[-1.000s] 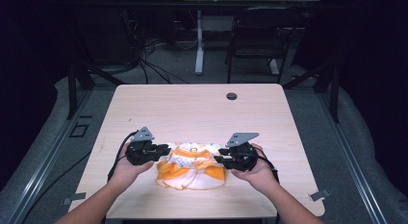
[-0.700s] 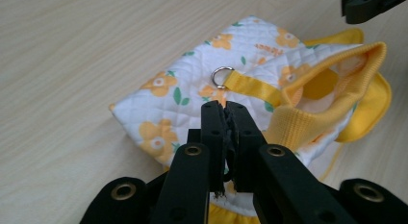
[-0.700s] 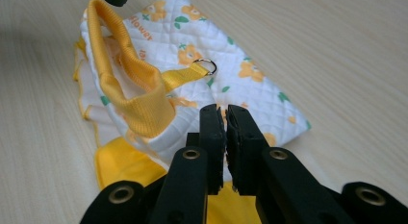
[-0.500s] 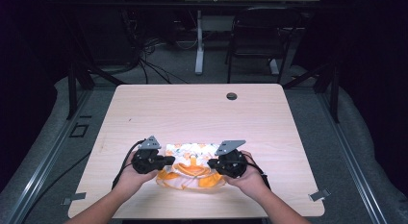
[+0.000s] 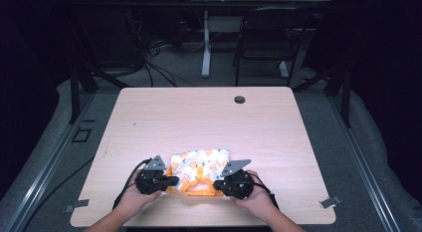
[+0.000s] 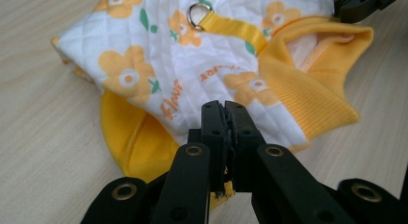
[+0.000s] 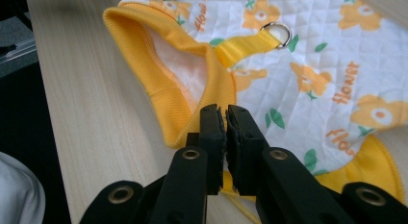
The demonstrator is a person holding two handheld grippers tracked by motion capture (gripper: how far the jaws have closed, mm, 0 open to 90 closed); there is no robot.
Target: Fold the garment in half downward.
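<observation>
A small quilted white garment (image 5: 199, 165) with orange flowers and yellow ribbed trim lies near the front edge of the wooden table (image 5: 209, 117). A metal ring (image 6: 197, 15) on a yellow strap sits on its top side. My left gripper (image 5: 171, 181) is at its left side, jaws shut on the yellow hem; a bit of yellow cloth shows between the jaws in the left gripper view (image 6: 223, 111). My right gripper (image 5: 219, 184) is at its right side, shut on the yellow trim beside the open ribbed collar (image 7: 163, 56), as the right gripper view (image 7: 220, 113) shows.
A black grommet (image 5: 240, 99) sits in the tabletop near the far edge. Beyond the table stand a dark chair (image 5: 263, 38) and a white desk leg (image 5: 205, 48), with cables on the floor. A metal clip (image 5: 331, 202) sits at the front right corner.
Both hands have come toward the front edge, lower and closer together. The jaws have shut on the garment's yellow trim, and the garment now lies flatter.
</observation>
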